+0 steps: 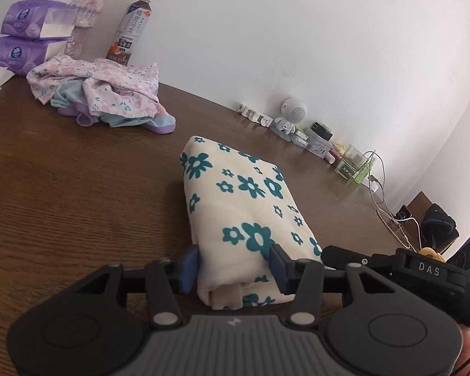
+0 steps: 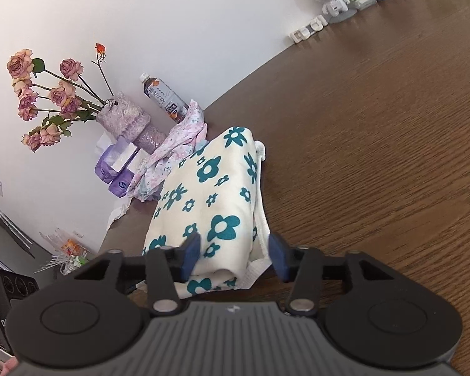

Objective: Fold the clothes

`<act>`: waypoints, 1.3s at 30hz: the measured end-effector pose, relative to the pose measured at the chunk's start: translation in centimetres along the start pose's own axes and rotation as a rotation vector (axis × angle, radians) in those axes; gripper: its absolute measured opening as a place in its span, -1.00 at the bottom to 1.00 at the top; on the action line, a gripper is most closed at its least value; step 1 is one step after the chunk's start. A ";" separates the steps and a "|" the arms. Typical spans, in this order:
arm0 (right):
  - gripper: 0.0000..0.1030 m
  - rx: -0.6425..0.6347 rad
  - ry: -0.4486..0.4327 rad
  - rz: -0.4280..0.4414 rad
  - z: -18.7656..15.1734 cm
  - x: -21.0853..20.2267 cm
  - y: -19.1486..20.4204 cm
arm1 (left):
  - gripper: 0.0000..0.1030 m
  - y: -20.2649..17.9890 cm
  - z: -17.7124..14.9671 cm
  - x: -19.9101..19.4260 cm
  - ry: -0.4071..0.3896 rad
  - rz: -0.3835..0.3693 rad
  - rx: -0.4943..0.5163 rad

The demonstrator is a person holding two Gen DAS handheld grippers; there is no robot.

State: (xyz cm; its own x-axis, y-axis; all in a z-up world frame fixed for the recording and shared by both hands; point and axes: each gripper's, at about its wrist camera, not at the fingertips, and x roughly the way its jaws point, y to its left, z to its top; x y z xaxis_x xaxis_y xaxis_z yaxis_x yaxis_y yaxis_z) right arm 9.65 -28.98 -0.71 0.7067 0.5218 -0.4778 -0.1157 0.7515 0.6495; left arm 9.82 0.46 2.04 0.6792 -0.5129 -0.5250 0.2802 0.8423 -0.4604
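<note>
While the folded cream garment [image 1: 250, 206] with teal flowers lies on the brown wooden table [image 1: 78, 203], the left gripper [image 1: 235, 264] straddles its near end, both blue pads pressed against the cloth. From the right wrist view, the right gripper [image 2: 235, 257] has one pad on the bundle, the other standing apart from it, so nothing is pinched. A heap of unfolded pastel clothes [image 1: 106, 94] sits near the wall, beside a bottle [image 1: 130, 28] and purple tissue packs [image 1: 25, 34].
</note>
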 end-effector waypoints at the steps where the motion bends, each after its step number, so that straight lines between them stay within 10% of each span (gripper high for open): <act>1: 0.20 -0.010 -0.007 -0.010 -0.1 -0.2 0.0 | -0.04 0.0 -0.1 0.0 0.003 0.003 -0.004; 7: 0.16 0.016 0.025 0.012 -0.4 0.6 -0.1 | -0.03 0.0 -0.4 0.0 -0.002 0.006 -0.018; 11: -0.33 0.040 0.037 0.024 -0.8 1.0 -0.1 | -0.15 -0.1 -0.7 -0.1 -0.005 -0.007 -0.009; 16: -0.47 0.041 0.032 0.011 -1.3 1.0 0.2 | -0.37 0.1 -1.0 0.1 -0.008 -0.016 -0.013; 24: -0.15 0.053 -0.010 0.006 -0.8 -0.2 0.1 | 0.08 0.7 -0.4 -1.1 -0.040 -0.003 -0.042; 27: -0.15 0.040 -0.034 -0.001 -0.1 -0.3 0.3 | 0.02 1.0 -0.1 -0.9 -0.033 -0.007 -0.056; 29: -0.27 0.046 -0.019 0.007 0.1 0.3 0.3 | -0.43 0.9 -0.3 -0.5 -0.017 -0.022 -0.042; 31: -0.56 0.050 -0.003 0.002 0.0 0.9 0.4 | -0.45 0.6 -0.4 -0.5 -0.016 -0.020 -0.012; 39: -0.37 -0.046 -0.009 -0.040 -0.4 -0.2 2.1 | -0.29 0.9 -0.2 -0.7 -0.012 -0.035 -0.025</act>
State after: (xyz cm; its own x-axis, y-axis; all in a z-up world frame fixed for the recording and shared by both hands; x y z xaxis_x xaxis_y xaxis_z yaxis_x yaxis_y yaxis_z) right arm 8.99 -27.37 0.47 0.7179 0.4870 -0.4975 -0.1186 0.7897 0.6020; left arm 9.46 1.58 1.79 0.6770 -0.5401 -0.4999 0.2870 0.8193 -0.4964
